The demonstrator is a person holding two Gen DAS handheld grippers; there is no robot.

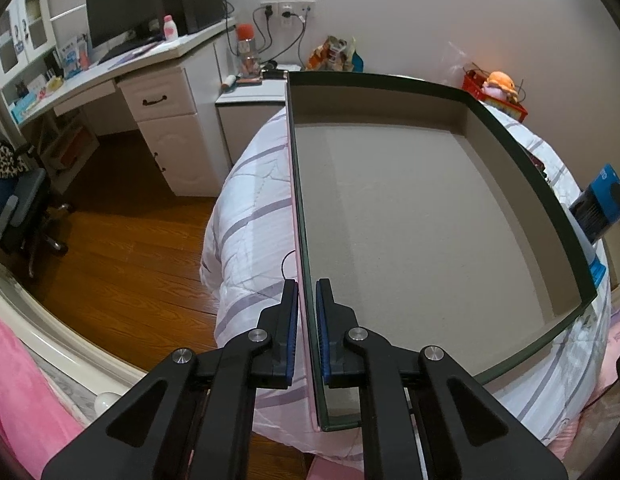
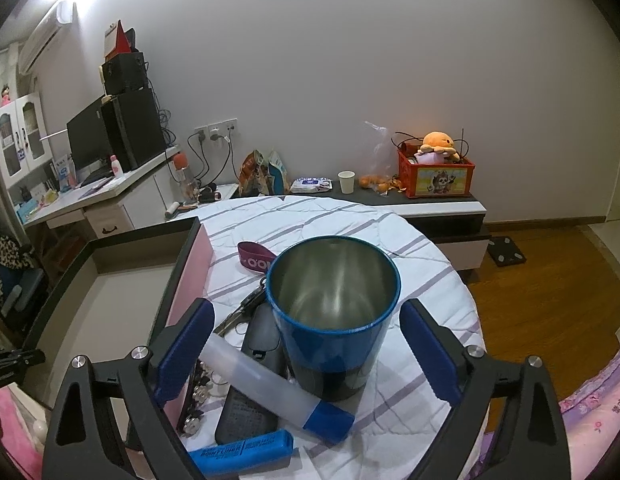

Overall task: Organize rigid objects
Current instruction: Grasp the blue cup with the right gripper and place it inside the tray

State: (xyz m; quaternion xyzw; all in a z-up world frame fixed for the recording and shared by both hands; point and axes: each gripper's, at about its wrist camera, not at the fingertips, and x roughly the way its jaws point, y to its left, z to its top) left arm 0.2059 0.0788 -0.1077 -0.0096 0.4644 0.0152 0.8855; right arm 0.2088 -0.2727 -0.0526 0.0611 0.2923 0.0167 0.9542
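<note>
A dark monitor [image 1: 124,8] stands on the white counter [image 1: 178,46] against the wall, a pink-capped bottle [image 1: 170,28] beside it. A wall socket [image 2: 216,128] carries plugged cables. On the low shelf [image 2: 442,204] sit a paper cup [image 2: 346,181] and a red crate [image 2: 436,176] topped by an orange plush toy [image 2: 438,142]. The floor [image 1: 122,248] is brown wood.

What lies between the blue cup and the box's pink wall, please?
In the right wrist view, keys, a dark case and a white tube lie between the blue cup and the box.

The left gripper [image 1: 307,308] has its fingers pinched together, while the right gripper [image 2: 306,344] has its fingers spread wide.
</note>
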